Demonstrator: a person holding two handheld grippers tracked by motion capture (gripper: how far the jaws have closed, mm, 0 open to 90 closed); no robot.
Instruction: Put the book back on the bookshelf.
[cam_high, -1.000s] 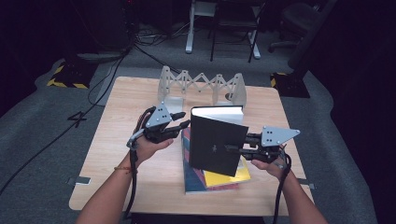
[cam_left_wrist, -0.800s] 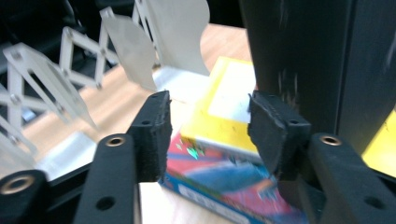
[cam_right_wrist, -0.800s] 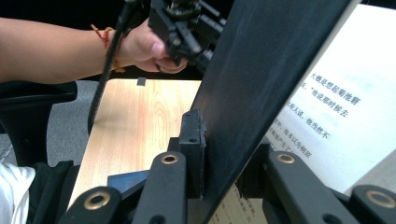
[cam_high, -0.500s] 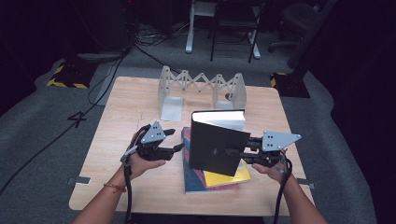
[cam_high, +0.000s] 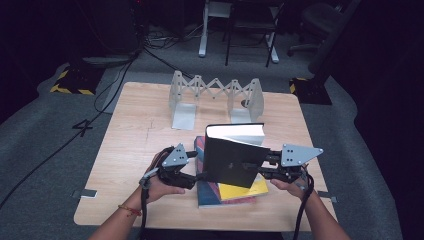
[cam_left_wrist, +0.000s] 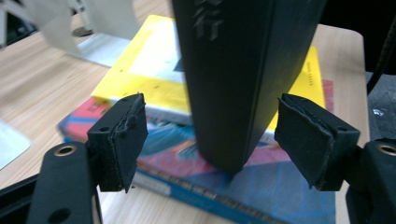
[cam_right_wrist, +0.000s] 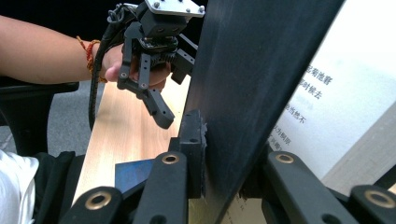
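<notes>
r gripper (cam_high: 262, 167) clamped on the black book (cam_high: 235, 157), one pad on each cover, holding it upright w/ its lower corner on the stack. l gripper (cam_high: 200, 176) jaws have just been opening; they stand apart either side of the book's spine, pads (cam_left_wrist: 122, 140) clear of it, not touching. under it a yellow book (cam_left_wrist: 154, 70) lies on a blue/red book (cam_left_wrist: 280, 191), both flat on the bench (cam_high: 130, 150). grey folding book rack (cam_high: 215, 95) stands farther back, well apart.
</notes>
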